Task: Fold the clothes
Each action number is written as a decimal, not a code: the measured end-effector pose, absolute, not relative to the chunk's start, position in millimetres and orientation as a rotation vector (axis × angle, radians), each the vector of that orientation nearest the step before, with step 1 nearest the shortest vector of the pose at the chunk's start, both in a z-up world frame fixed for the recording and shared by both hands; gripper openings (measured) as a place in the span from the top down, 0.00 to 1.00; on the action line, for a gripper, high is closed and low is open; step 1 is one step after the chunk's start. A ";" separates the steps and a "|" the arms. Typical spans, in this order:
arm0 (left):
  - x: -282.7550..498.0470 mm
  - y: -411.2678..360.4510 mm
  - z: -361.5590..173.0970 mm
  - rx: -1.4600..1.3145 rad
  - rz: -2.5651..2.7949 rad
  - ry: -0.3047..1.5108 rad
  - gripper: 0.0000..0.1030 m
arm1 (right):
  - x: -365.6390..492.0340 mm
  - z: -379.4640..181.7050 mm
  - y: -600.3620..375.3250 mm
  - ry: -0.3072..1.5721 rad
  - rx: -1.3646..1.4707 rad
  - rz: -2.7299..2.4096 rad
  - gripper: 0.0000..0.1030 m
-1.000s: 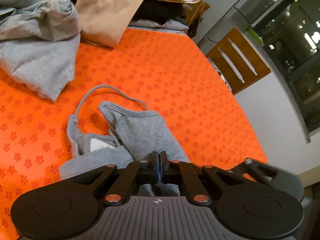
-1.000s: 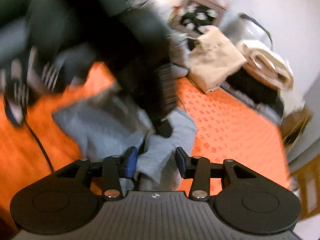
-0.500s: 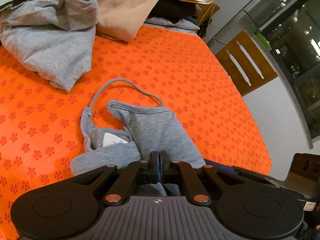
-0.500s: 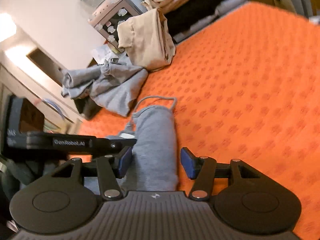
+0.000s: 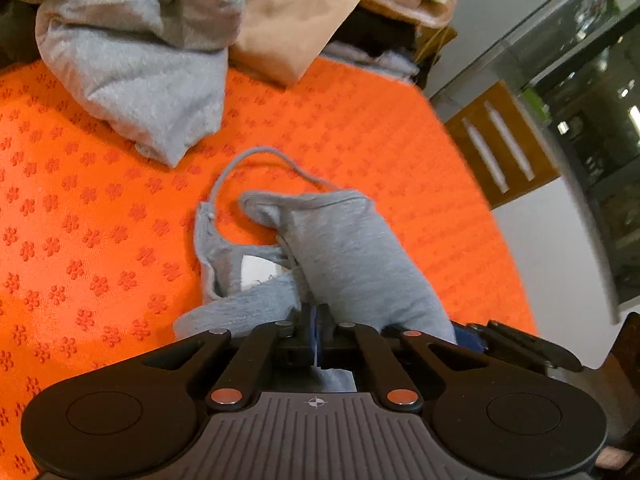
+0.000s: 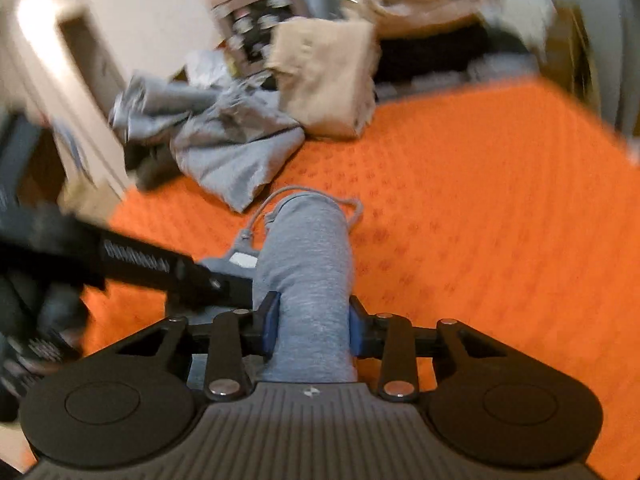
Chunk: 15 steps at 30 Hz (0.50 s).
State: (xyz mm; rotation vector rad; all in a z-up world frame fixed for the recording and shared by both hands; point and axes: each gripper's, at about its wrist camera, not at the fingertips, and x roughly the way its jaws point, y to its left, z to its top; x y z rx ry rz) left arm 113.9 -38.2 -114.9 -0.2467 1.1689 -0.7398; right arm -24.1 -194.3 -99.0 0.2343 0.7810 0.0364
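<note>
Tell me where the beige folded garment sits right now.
The beige folded garment lies at the far edge of the orange mat, top centre in both wrist views, just right of the crumpled grey clothes pile.

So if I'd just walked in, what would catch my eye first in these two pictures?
Probably the bright orange flower-patterned cover filling both views. On it lies a small grey strappy top, bunched up, with the left hand-held gripper shut on its near edge and the right hand-held gripper open around its near end. At the far edge sits a heap of crumpled grey clothing beside a folded tan garment.
</note>
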 end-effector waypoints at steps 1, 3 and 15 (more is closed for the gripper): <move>112.9 -35.4 -109.6 -0.271 -0.747 1.151 0.96 | -23.1 -96.5 -189.9 0.785 0.195 0.031 0.62; 111.9 -31.9 -98.4 -0.306 -0.760 1.114 0.96 | -20.7 -90.8 -179.6 0.801 0.044 0.021 0.62; 118.5 -70.5 -91.0 -0.178 -0.832 1.092 0.95 | -25.6 -113.6 -97.7 0.771 -0.715 0.108 0.59</move>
